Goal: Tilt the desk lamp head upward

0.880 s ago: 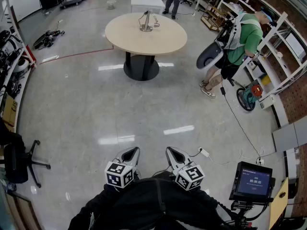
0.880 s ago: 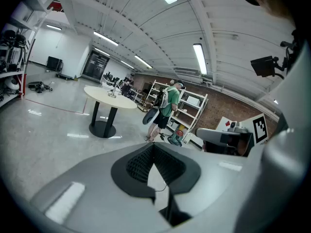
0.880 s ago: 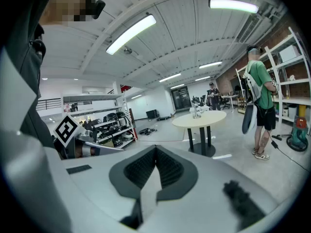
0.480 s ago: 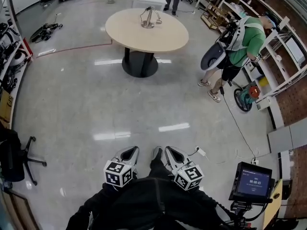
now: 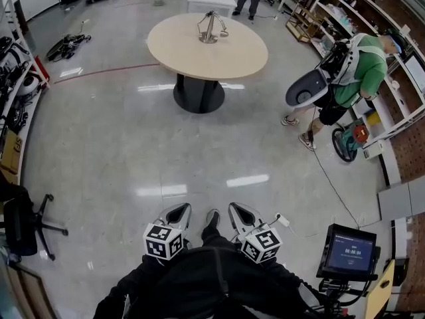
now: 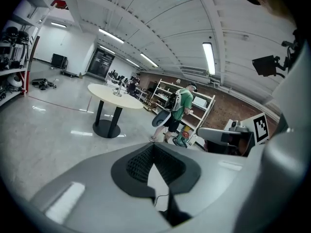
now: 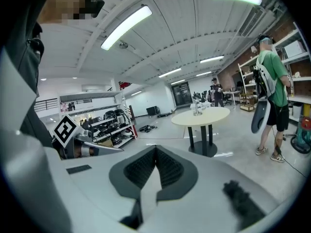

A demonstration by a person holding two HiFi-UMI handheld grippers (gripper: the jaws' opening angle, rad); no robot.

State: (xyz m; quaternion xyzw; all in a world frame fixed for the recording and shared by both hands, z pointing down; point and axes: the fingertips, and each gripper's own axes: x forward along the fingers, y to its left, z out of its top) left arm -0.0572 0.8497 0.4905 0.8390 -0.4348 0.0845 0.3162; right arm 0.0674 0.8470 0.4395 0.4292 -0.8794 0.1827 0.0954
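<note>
The desk lamp (image 5: 210, 26), a metal one with thin arms, stands on a round beige table (image 5: 232, 55) far across the floor. It shows small in the left gripper view as the lamp (image 6: 117, 88) and in the right gripper view as the lamp (image 7: 197, 108). My left gripper (image 5: 179, 209) and right gripper (image 5: 240, 209) are held side by side close to my body, both pointing toward the table. Each has its jaws shut with nothing between them, as the left gripper (image 6: 153, 148) and right gripper (image 7: 155, 150) show in their own views.
A person in a green shirt (image 5: 355, 68) carrying a white shell stands at the right by shelving (image 5: 398, 38). A cable (image 5: 329, 178) runs across the floor there. A screen (image 5: 348, 251) stands at the lower right, an office chair (image 5: 26, 221) at the left.
The table and lamp have come slightly nearer in the head view. The person in green has stepped to the right. A shoe now shows between my grippers, which keep their places.
</note>
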